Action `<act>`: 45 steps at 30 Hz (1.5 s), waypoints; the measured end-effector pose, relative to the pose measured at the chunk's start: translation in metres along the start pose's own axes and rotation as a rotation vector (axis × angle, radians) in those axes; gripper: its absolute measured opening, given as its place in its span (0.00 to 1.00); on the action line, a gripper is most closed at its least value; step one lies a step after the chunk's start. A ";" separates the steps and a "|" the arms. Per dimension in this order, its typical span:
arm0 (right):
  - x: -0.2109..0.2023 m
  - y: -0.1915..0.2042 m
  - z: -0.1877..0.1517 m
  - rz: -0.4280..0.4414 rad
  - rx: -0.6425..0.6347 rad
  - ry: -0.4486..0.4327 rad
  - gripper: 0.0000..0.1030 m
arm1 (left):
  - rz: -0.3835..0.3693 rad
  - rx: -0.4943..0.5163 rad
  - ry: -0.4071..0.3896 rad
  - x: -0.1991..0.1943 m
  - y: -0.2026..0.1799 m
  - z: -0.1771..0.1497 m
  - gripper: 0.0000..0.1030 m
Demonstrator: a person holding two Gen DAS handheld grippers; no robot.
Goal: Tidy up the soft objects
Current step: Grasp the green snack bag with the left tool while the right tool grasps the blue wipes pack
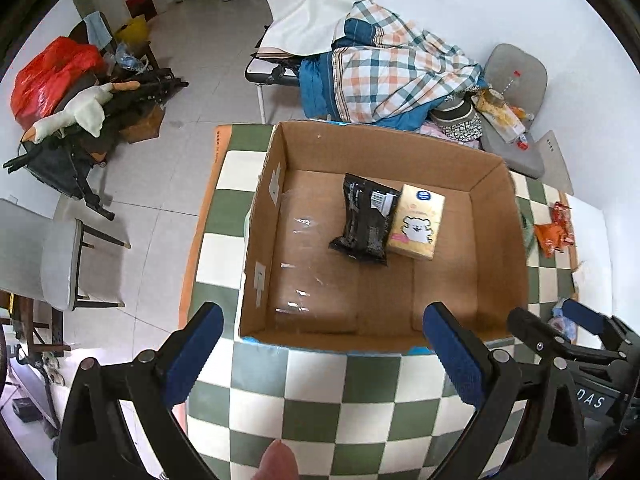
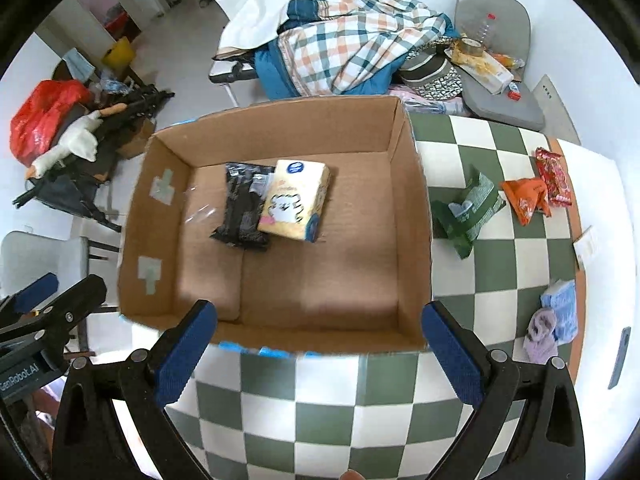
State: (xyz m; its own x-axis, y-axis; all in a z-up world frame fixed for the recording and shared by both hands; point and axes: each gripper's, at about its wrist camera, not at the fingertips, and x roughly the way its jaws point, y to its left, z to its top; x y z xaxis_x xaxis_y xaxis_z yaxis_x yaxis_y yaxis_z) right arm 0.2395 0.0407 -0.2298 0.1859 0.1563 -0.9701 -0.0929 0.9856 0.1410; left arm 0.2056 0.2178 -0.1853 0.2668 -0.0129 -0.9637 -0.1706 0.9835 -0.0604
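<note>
An open cardboard box [image 1: 496,224] [image 2: 412,216] stands on the green-and-white checked table. Inside it lie a black packet [image 1: 362,216] [image 2: 242,204] and a yellow tissue pack [image 1: 416,222] [image 2: 294,200], side by side. My left gripper [image 1: 324,348] is open and empty, just short of the box's near wall. My right gripper [image 2: 318,344] is open and empty, also at the near wall. To the right of the box lie a green packet [image 2: 466,210], an orange packet [image 2: 524,196], a red packet [image 2: 554,176], a blue tissue pack [image 2: 562,310] and a purple cloth [image 2: 540,334].
The table's edge [image 1: 192,248] runs along the left, with a chair [image 1: 48,256] beside it. Behind the box a cot holds a checked blanket [image 1: 400,64], and a grey chair [image 2: 500,60] holds clutter. A toy goose [image 1: 76,110] lies on a pile on the floor.
</note>
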 end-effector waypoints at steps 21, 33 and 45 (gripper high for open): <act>-0.029 -0.323 -0.025 -0.008 0.417 0.038 1.00 | 0.057 0.669 0.098 0.052 -0.322 0.056 0.99; 0.097 -0.413 -0.035 -0.160 0.294 0.301 1.00 | 0.194 0.886 0.391 0.212 -0.414 0.042 0.99; 0.143 -0.428 -0.046 -0.082 0.326 0.379 1.00 | 0.250 0.876 0.509 0.279 -0.401 0.035 0.71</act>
State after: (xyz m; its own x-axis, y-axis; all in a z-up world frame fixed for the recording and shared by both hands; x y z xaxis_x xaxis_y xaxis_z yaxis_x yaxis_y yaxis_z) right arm 0.2610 -0.3619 -0.4378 -0.1937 0.1031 -0.9756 0.2286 0.9718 0.0573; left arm 0.3819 -0.1743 -0.4211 -0.1479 0.3342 -0.9308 0.6360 0.7529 0.1693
